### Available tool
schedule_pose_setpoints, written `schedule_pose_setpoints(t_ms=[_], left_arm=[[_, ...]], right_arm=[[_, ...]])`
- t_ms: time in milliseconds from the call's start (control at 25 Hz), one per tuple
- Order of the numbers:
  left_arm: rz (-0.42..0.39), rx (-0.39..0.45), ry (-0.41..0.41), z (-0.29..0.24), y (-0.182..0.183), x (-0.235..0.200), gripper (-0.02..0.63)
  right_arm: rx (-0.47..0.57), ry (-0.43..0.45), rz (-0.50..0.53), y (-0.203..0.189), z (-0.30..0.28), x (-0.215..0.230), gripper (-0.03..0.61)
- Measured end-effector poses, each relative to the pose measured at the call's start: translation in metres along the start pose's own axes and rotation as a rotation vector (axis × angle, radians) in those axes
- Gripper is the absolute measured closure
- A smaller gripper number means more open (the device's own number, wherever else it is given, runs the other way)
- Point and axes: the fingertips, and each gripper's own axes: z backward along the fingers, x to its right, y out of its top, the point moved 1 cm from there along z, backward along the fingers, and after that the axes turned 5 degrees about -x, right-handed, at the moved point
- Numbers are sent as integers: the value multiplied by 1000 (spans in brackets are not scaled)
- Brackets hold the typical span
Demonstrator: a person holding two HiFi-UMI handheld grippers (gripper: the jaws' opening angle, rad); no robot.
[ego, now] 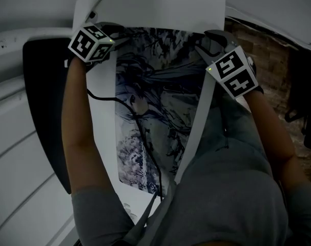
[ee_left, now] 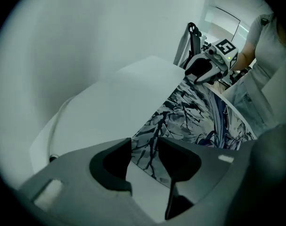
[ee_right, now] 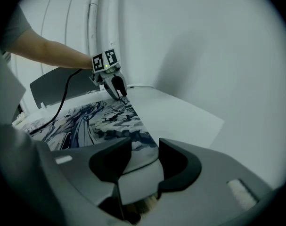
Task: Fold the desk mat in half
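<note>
Bearing inky blue-grey printed artwork, thin smooth rectangular desk mat (ego: pixel 168 99)

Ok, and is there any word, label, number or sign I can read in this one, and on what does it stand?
None can be read.
desk mat: a printed drawing only, no words visible.
left marker cube: black-and-white square patterns, not text.
right marker cube: the same kind of patterns, not text.
</note>
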Motion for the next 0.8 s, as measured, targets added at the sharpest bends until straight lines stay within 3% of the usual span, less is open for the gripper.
schedule_pose_setpoints(t_ms=[120,280,640,800], left_arm=[[7,-17,4,0,0,0,430],[29,-5,16,1,1,2,445],[111,71,49,3,-1,7,509],[180,142,87,3,-2,12,554]], right_arm=[[17,-21,5,-1,0,-3,432],[27,-27,46,-1,0,-13,525],[35,-51,140,-6,-1,-19,549],[47,-61,164,-8,-1,-19,551]])
